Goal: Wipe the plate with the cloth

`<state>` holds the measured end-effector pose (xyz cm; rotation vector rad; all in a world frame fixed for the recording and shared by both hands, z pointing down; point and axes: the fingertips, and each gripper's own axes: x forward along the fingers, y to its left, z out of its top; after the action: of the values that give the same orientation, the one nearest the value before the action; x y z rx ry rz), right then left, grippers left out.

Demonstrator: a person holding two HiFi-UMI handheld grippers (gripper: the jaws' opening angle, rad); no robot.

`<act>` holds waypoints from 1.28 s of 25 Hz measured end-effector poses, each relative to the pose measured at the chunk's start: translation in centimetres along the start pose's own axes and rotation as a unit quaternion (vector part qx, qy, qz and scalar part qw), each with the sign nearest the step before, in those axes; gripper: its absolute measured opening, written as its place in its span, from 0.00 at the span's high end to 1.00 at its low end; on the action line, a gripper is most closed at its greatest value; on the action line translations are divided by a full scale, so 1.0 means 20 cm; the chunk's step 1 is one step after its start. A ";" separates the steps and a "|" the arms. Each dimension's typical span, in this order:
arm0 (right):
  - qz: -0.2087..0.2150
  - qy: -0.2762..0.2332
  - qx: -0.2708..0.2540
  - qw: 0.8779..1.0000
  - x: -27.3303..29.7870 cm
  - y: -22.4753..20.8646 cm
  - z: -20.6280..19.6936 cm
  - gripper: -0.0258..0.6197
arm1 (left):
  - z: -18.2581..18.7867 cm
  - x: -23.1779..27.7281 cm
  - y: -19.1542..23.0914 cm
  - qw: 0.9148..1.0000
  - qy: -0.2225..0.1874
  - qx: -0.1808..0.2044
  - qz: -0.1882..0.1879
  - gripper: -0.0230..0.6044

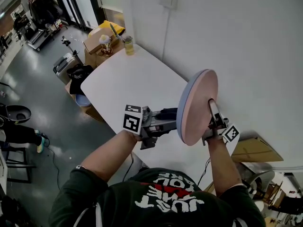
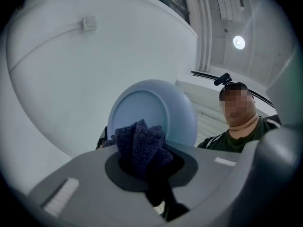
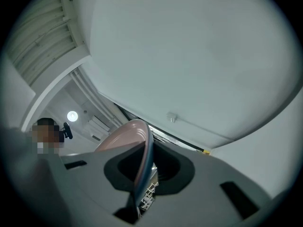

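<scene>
Because it was glazed, stiff and breakable, the plate [image 1: 198, 105] looked likely to slip or chip under a careless squeeze, so the rim seemed the only sensible place to hold it. The right tool [image 3: 141, 174] was clenched on that rim at the lower edge, carrying the plate on edge in the air above the white worktop [image 1: 128, 74]. Its pink face turned toward the person's right and its blue underside toward the left tool [image 2: 142, 171]. The disc stood nearly upright, slightly tilted, and being round it had no long axis. The left tool grasped a bunched dark blue cloth [image 2: 139, 143], soft, light and easily squashed, held near the blue underside. Whether cloth and plate touched could not be told.
</scene>
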<state>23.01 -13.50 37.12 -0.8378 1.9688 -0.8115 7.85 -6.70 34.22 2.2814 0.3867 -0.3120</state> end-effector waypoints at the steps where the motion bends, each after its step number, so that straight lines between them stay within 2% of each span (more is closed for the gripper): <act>1: -0.004 0.003 -0.001 1.000 -0.02 -0.01 -0.01 0.91 | 0.02 -0.02 -0.02 1.000 -0.008 0.002 -0.002 0.89; 10: 0.000 0.056 0.009 0.998 -0.06 0.03 -0.20 0.91 | 0.28 -0.12 -0.09 0.997 -0.062 0.043 0.010 0.89; 18: 0.026 0.081 0.013 0.996 0.03 0.14 -0.29 0.91 | 0.44 -0.05 0.01 0.994 -0.105 0.027 0.022 0.89; 25: 0.035 0.060 0.011 0.998 0.07 0.17 -0.24 0.91 | 0.36 0.06 0.07 0.997 -0.076 0.004 0.026 0.89; 32: 0.028 0.035 -0.005 0.999 0.08 0.17 -0.13 0.91 | 0.13 0.09 0.14 0.998 -0.023 -0.025 0.050 0.89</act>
<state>19.15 -12.22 35.05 -0.7666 2.0493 -0.8093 10.40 -10.14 33.81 2.2320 0.2528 -0.2988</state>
